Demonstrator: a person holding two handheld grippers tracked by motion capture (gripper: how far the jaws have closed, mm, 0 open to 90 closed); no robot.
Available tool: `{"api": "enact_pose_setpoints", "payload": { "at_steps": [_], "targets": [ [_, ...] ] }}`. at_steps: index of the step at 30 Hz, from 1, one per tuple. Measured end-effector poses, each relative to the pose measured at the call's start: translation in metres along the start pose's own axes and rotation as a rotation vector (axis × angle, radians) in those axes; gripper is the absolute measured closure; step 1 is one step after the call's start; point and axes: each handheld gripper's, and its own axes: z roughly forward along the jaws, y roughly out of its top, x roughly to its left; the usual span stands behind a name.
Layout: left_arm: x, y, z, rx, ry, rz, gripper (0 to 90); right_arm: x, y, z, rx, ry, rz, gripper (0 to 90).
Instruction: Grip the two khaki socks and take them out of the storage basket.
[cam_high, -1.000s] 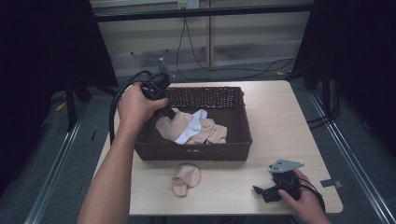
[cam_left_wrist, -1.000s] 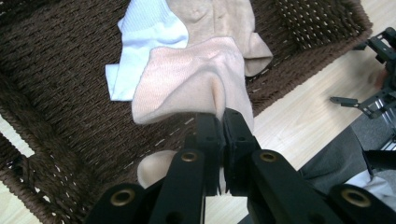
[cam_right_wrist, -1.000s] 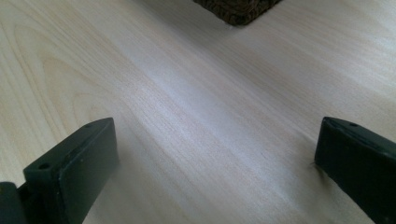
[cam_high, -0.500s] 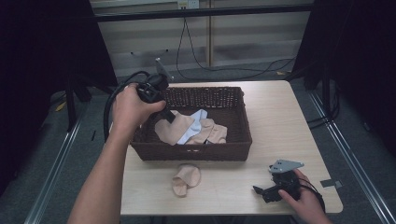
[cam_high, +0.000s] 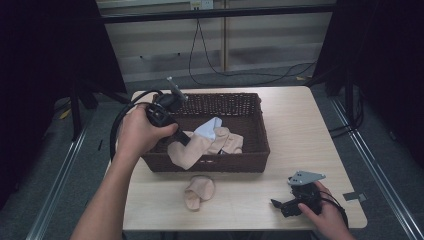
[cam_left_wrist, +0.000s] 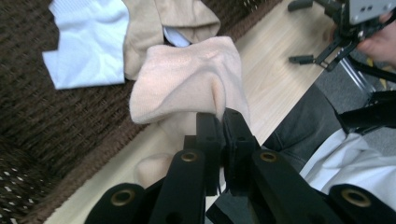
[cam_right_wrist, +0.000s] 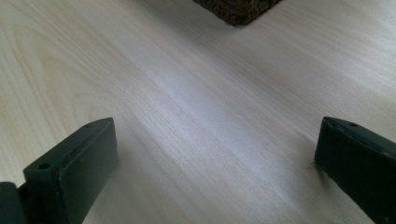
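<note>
we hold our left gripper (cam_high: 181, 139) over the front left part of the brown basket (cam_high: 252, 150), and its 2 jaws are pinched tight on a peach sock (cam_left_wrist: 187, 88). the sock hangs from the jaws and droops over the basket's front wall. inside the basket lie a white sock (cam_left_wrist: 86, 44) and more tan socks (cam_high: 227, 140), just behind the one we hold. another peach sock (cam_high: 199, 191) lies flat on the table (cam_high: 300, 125), just in front of the basket. our right gripper (cam_high: 281, 206) rests on the table, in front of the basket's right corner, with its jaws spread wide and nothing between them.
</note>
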Motion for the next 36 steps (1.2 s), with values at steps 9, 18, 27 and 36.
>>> {"api": "enact_pose_setpoints", "payload": {
  "at_steps": [9, 18, 27, 36],
  "targets": [
    [-0.014, -0.022, 0.021, -0.022, -0.045, 0.051, 86.4, 0.0, 0.0, 0.0, 0.003, 0.001, 0.003, 0.0],
    [-0.011, -0.041, 0.049, -0.005, -0.057, 0.045, 42.8, 0.0, 0.0, 0.0, 0.005, 0.001, 0.001, 0.0],
    [-0.004, -0.064, 0.065, -0.011, 0.003, 0.059, 12.6, 0.0, 0.0, 0.0, 0.004, 0.001, 0.002, 0.0],
    [-0.001, -0.084, 0.086, -0.035, 0.042, 0.064, 6.0, 0.0, 0.0, 0.0, 0.005, 0.001, 0.002, 0.0]
  ]
}}
